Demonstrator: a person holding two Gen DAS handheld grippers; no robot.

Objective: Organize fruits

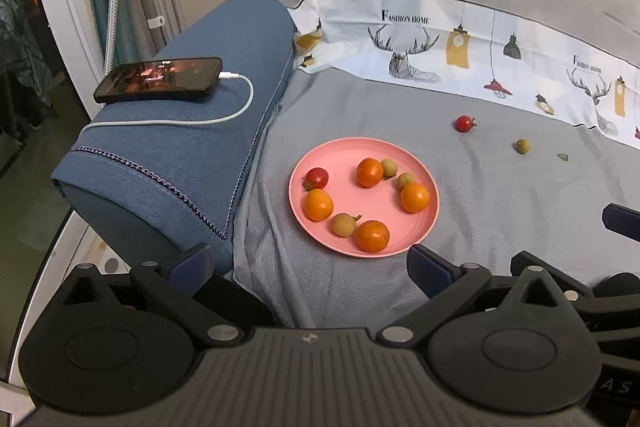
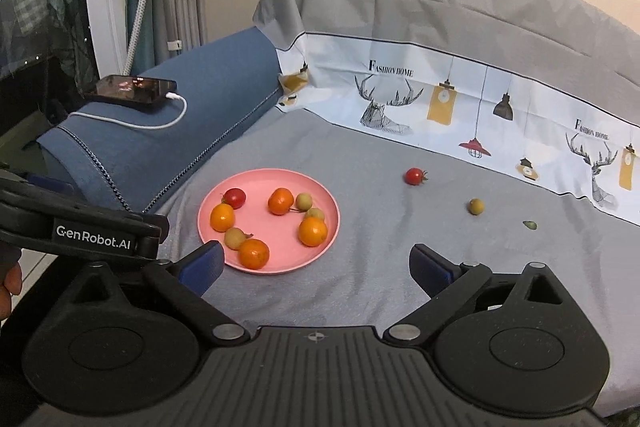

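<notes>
A pink plate (image 1: 380, 199) (image 2: 260, 183) lies on the grey cloth and holds several oranges, three small tan longans and one red tomato (image 1: 317, 177) (image 2: 235, 197). A second red tomato (image 1: 464, 123) (image 2: 415, 176) and a loose longan (image 1: 522, 145) (image 2: 475, 206) lie on the cloth to the right of the plate. My left gripper (image 1: 310, 265) is open and empty, just in front of the plate. My right gripper (image 2: 316, 263) is open and empty, in front of the plate's right side.
A blue sofa armrest (image 1: 192, 131) (image 2: 180, 123) stands left of the plate with a phone (image 1: 160, 79) (image 2: 130, 89) and its white cable on top. A small green scrap (image 1: 563, 157) (image 2: 530, 225) lies at the right. A printed cloth backrest (image 2: 460, 99) rises behind.
</notes>
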